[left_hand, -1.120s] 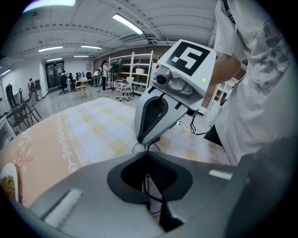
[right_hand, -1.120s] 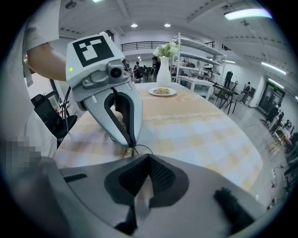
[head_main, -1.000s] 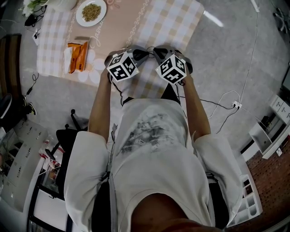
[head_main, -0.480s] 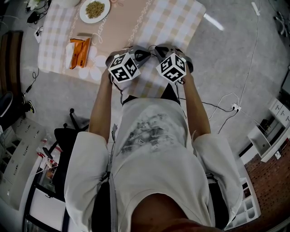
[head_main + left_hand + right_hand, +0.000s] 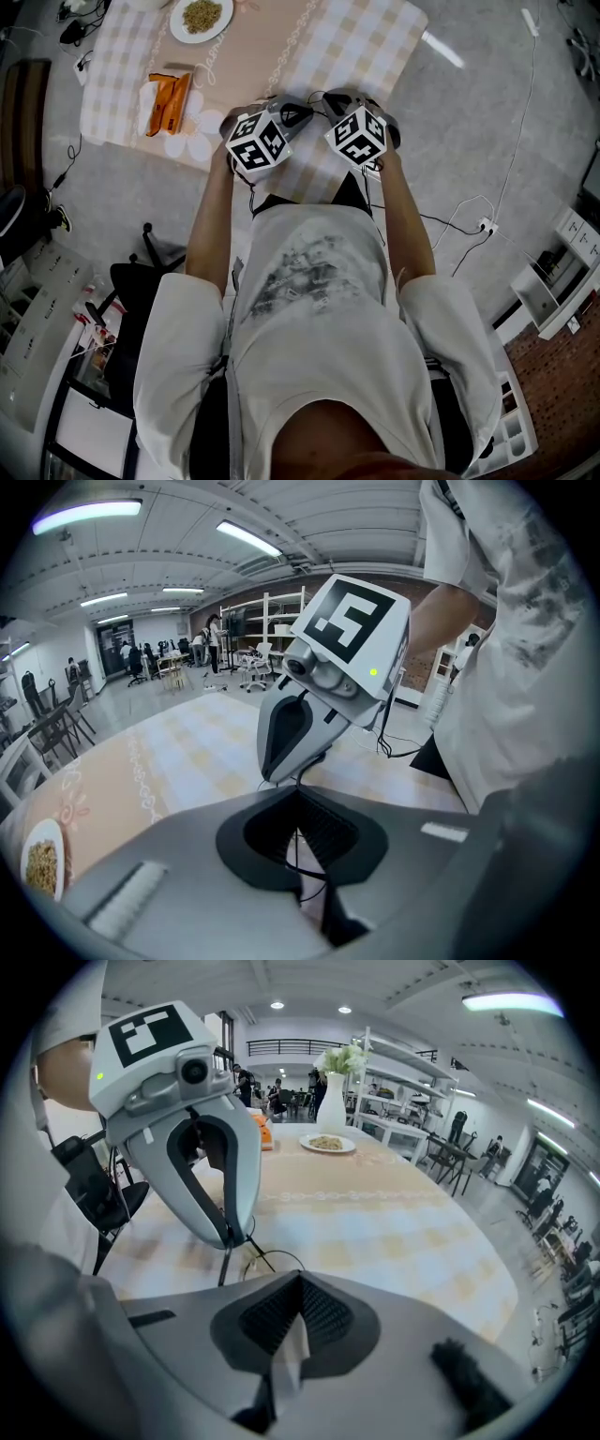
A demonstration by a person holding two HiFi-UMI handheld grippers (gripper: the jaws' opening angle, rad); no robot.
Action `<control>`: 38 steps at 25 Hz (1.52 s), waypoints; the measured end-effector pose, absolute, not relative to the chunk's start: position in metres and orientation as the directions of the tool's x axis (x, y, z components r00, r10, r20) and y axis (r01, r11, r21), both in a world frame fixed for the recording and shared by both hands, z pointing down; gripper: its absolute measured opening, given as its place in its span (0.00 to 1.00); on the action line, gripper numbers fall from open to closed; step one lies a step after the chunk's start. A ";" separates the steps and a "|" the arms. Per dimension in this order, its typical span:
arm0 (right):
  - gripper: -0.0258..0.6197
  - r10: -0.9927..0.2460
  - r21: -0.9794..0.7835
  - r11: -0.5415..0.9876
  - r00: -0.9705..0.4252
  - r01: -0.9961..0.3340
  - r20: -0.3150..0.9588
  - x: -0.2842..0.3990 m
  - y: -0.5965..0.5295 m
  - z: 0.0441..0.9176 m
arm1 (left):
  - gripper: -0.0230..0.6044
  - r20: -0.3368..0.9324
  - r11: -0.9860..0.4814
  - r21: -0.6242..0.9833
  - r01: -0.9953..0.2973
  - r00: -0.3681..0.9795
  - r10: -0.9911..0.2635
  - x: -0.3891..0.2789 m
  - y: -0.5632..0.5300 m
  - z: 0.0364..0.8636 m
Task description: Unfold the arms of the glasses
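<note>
Checked table (image 5: pixel 375 37) carries plate (image 5: pixel 180 30), orange packet (image 5: pixel 167 98)

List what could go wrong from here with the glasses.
1. The left gripper is shut on the thin wire glasses, and the right gripper is shut on a pale strip, probably an arm tip. A hard pull could bend the wire.
2. Both work near the table edge, so a slip could drop the glasses to the floor.

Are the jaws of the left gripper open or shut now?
Shut: the left gripper has its jaws together, pinching the thin wire of the glasses.
</note>
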State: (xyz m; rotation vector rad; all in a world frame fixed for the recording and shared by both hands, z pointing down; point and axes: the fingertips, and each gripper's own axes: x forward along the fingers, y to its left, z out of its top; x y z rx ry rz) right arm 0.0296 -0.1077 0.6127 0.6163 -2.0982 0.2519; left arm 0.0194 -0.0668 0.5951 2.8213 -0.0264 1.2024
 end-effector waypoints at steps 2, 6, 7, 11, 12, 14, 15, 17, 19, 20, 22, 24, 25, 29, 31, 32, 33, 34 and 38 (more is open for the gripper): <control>0.06 -0.331 0.054 0.854 -0.461 -0.517 0.824 0.029 -0.108 0.613 | 0.05 0.719 -0.997 0.058 -0.045 0.695 0.010 0.018 -0.066 0.593; 0.06 -0.330 0.059 0.855 -0.453 -0.515 0.828 0.029 -0.109 0.613 | 0.05 0.710 -0.997 0.057 -0.060 0.704 -0.002 0.013 -0.067 0.589; 0.06 -0.331 0.059 0.854 -0.453 -0.517 0.828 0.029 -0.109 0.613 | 0.05 0.707 -0.996 0.058 -0.064 0.707 -0.005 0.012 -0.067 0.588; 0.06 -0.335 0.059 0.849 -0.448 -0.525 0.829 0.029 -0.109 0.613 | 0.05 0.701 -0.996 0.053 -0.076 0.713 -0.017 0.007 -0.065 0.584; 0.06 -0.337 0.063 0.849 -0.447 -0.524 0.829 0.029 -0.109 0.613 | 0.05 0.698 -0.995 0.052 -0.085 0.716 -0.025 0.006 -0.066 0.583; 0.06 -0.345 0.079 0.851 -0.440 -0.519 0.829 0.028 -0.109 0.613 | 0.04 0.684 -0.992 0.053 -0.116 0.728 -0.049 0.003 -0.069 0.578; 0.06 -0.348 0.087 0.852 -0.435 -0.516 0.831 0.028 -0.109 0.613 | 0.04 0.678 -0.990 0.054 -0.131 0.732 -0.060 0.000 -0.071 0.576; 0.06 -0.352 0.095 0.852 -0.428 -0.515 0.832 0.028 -0.108 0.612 | 0.04 0.674 -0.987 0.053 -0.151 0.735 -0.076 -0.006 -0.074 0.572; 0.06 -0.354 0.095 0.850 -0.428 -0.518 0.832 0.028 -0.108 0.613 | 0.04 0.669 -0.985 0.051 -0.165 0.738 -0.089 -0.010 -0.075 0.570; 0.06 -0.354 0.095 0.850 -0.427 -0.519 0.832 0.028 -0.108 0.613 | 0.04 0.667 -0.984 0.051 -0.171 0.739 -0.094 -0.012 -0.075 0.569; 0.06 -0.355 0.099 0.850 -0.424 -0.518 0.833 0.028 -0.108 0.613 | 0.04 0.664 -0.983 0.049 -0.178 0.741 -0.101 -0.013 -0.075 0.568; 0.06 -0.357 0.102 0.849 -0.420 -0.519 0.834 0.028 -0.108 0.613 | 0.04 0.662 -0.982 0.048 -0.183 0.742 -0.106 -0.013 -0.075 0.568; 0.06 -0.358 0.103 0.848 -0.420 -0.520 0.834 0.028 -0.108 0.613 | 0.04 0.661 -0.982 0.047 -0.185 0.742 -0.109 -0.014 -0.074 0.567; 0.06 -0.362 0.103 0.845 -0.420 -0.524 0.832 0.028 -0.108 0.613 | 0.04 0.655 -0.979 0.045 -0.199 0.746 -0.122 -0.016 -0.074 0.565; 0.06 -0.362 0.104 0.845 -0.420 -0.525 0.832 0.028 -0.108 0.613 | 0.04 0.652 -0.977 0.045 -0.207 0.748 -0.129 -0.018 -0.074 0.564; 0.06 -0.363 0.104 0.845 -0.419 -0.525 0.832 0.028 -0.109 0.613 | 0.04 0.650 -0.976 0.045 -0.212 0.748 -0.133 -0.020 -0.075 0.563; 0.06 -0.364 0.105 0.844 -0.418 -0.525 0.832 0.028 -0.109 0.613 | 0.04 0.648 -0.975 0.046 -0.217 0.749 -0.136 -0.021 -0.075 0.563; 0.06 -0.365 0.106 0.844 -0.418 -0.526 0.832 0.028 -0.109 0.613 | 0.04 0.646 -0.974 0.046 -0.221 0.751 -0.140 -0.022 -0.075 0.562; 0.06 -0.367 0.110 0.844 -0.414 -0.526 0.833 0.028 -0.108 0.613 | 0.04 0.638 -0.970 0.046 -0.237 0.754 -0.154 -0.025 -0.074 0.561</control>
